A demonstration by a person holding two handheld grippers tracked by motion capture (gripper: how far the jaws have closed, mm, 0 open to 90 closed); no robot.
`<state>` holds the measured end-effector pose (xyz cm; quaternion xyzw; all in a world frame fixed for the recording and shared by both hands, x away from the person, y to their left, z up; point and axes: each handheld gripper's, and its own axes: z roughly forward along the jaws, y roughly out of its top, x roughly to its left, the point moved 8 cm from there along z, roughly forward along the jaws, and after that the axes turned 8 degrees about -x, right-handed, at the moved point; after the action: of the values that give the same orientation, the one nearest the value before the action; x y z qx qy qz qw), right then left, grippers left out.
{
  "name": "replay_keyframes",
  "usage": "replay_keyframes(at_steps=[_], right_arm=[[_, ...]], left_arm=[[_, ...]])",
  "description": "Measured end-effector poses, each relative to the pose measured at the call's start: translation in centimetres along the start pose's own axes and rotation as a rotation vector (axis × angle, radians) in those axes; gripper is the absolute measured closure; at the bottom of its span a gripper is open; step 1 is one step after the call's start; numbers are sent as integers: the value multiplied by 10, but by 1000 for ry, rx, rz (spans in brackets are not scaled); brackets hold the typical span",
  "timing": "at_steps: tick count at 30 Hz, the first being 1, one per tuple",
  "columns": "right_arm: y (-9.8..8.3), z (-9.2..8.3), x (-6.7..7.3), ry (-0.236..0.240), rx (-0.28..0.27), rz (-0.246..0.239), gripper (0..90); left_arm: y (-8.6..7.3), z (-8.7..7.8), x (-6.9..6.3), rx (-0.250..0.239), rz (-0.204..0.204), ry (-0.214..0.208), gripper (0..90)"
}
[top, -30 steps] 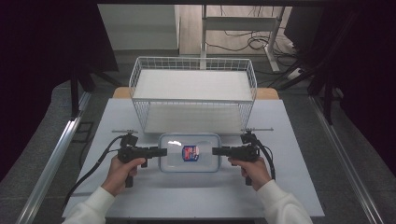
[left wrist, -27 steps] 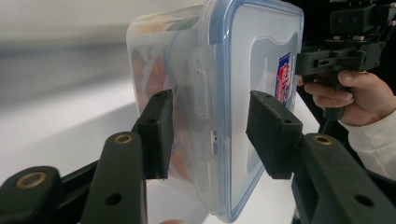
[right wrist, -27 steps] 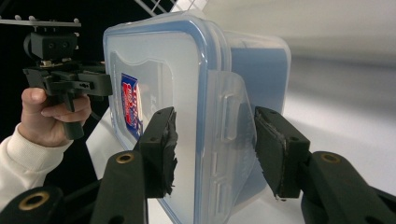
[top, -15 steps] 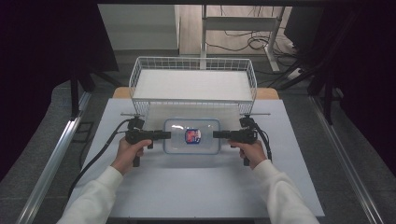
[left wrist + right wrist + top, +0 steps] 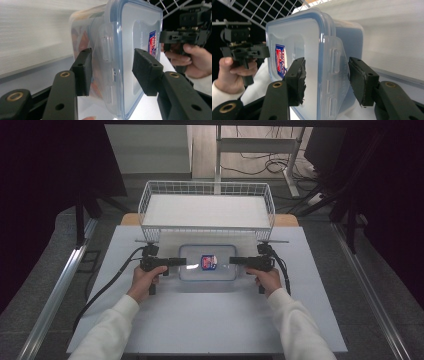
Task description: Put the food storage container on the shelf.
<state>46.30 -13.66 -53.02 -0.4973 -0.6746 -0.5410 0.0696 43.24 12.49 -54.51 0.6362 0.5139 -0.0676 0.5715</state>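
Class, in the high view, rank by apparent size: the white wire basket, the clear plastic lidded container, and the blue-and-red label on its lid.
1. White wire basket
2. Clear plastic lidded container
3. Blue-and-red label

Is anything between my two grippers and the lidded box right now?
Nothing visible. The left gripper has its open jaws on either side of the latch at one end of the box, and the right gripper stands the same way at the opposite end. The wire basket stands beyond the box, clear of both.
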Motion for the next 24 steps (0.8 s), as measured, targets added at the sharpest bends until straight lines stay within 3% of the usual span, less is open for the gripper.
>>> replay_keyframes(at_steps=[2, 11, 18, 22, 24], right_arm=[[1, 2, -2, -8, -13, 31, 483], [3, 6, -5, -67, -71, 80, 476], [3, 9, -7, -94, -94, 121, 466], [1, 9, -5, -99, -102, 126, 399], [1, 7, -2, -105, -115, 112, 354]], left_arm=[[1, 1, 2, -7, -18, 5, 508], [5, 6, 8, -38, -74, 15, 497], [7, 9, 12, -49, -75, 24, 480], [8, 6, 10, -65, -78, 34, 381], [8, 2, 8, -66, -38, 42, 352]])
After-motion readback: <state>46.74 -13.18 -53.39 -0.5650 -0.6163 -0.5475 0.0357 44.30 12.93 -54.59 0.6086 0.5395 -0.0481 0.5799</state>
